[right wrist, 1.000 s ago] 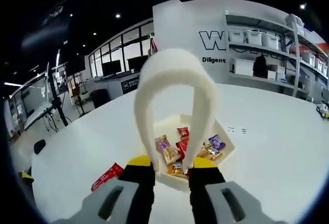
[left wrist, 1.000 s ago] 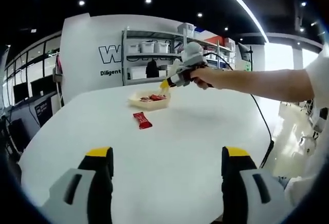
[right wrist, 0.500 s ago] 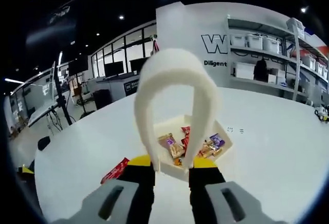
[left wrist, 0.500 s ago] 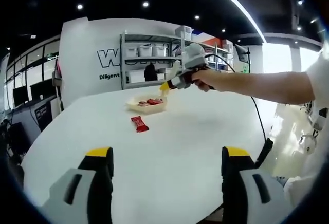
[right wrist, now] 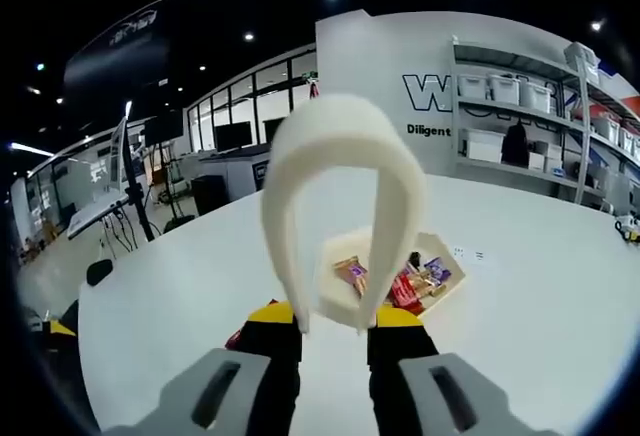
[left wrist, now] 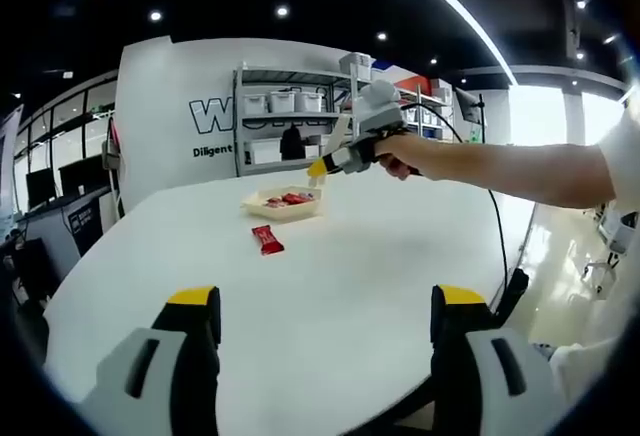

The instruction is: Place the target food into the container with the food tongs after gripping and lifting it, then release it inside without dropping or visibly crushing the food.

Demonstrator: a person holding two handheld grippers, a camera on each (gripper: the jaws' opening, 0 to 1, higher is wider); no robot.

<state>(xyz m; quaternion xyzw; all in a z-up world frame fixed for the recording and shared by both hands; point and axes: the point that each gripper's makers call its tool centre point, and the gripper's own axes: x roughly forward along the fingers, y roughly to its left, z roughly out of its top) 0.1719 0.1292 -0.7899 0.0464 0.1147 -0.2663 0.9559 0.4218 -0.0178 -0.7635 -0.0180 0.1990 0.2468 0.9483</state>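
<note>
1. The right gripper [right wrist: 333,336] is pinching the white food tongs [right wrist: 341,161], its jaws pressed against the two legs near their tips, and it is hovering over the table [right wrist: 540,306] above the container [right wrist: 345,301]. The tong tips are sitting close together, with nothing visible between them.
2. The left gripper [left wrist: 325,321] is hanging spread wide with nothing between its jaws, low over the near edge of the table, well apart from the action.
3. The target, by my read, is the red snack packet [left wrist: 266,240], lying flat on the table just beside the container. In the right gripper view only a sliver of it is peeking out beside the gripper's jaw.
4. Risk one: the packet is flat and probably slick, so the tips may be skating over it or pushing it away across the table.
5. Risk two: squeezing too hard could be creasing the packet.
6. Risk three: the container is already holding wrapped snacks [right wrist: 405,281], so a low pass may be knocking them or nudging the light tray.
</note>
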